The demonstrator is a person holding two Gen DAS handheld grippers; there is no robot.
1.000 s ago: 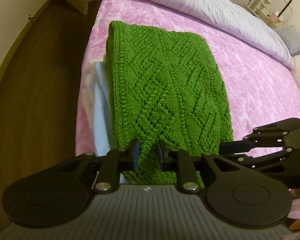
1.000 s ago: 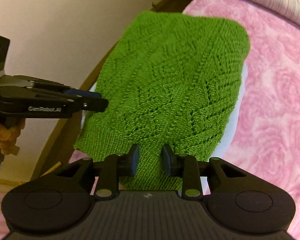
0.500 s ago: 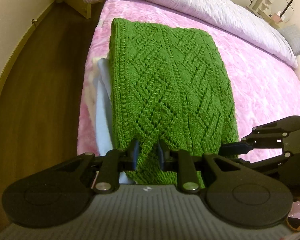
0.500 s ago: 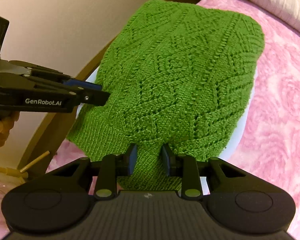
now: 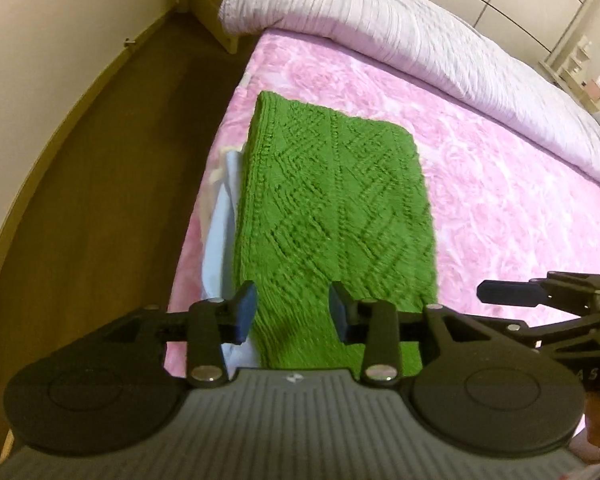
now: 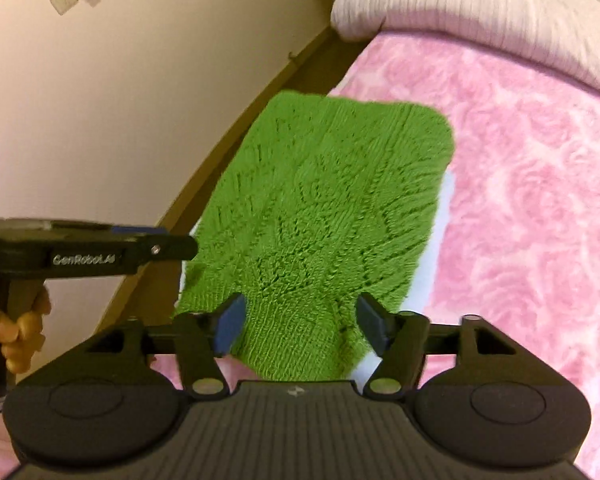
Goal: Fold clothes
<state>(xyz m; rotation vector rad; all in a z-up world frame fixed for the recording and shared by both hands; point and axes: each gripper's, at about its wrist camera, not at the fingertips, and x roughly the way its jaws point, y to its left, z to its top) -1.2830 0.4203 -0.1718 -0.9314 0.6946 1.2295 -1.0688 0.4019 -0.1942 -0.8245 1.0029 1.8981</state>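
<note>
— Green knit sweater [image 5: 332, 216]: folded into a thick rectangle, lying flat near the corner of the pink bedspread [image 5: 500, 184], on top of a pale blue garment [image 5: 220, 216] that peeks out along its floor-side edge. Near hem now lying slack, no longer pinched.

— And the left gripper [image 5: 293, 312]?

— Jaws spread wide, blue pads either side of the hem with green fabric visible between them and clear gaps beside each pad. Half a second ago, clenched on that same hem. Released, then.

— Same for the right gripper [image 6: 298, 322]?

— Same. Jaws parted, nothing held, hem beneath and between the pads. Closed on the knit in the earlier frames. Also pulled back and up somewhat: sweater smaller in both views than before, more bedspread and white duvet [image 6: 480, 8] showing beyond it.

— Meaning for the task?

— Probably the end of this fold: bundle set down, both grips let go. Edges fairly square from here, though motion blur hides detail. Likely next, either a tidy-up press or a move to another garment; cannot tell which.

— Anything off to the sides?

— Wooden floor [image 5: 100, 184] left of the bed, cream wall [image 6: 160, 80] past it.
</note>
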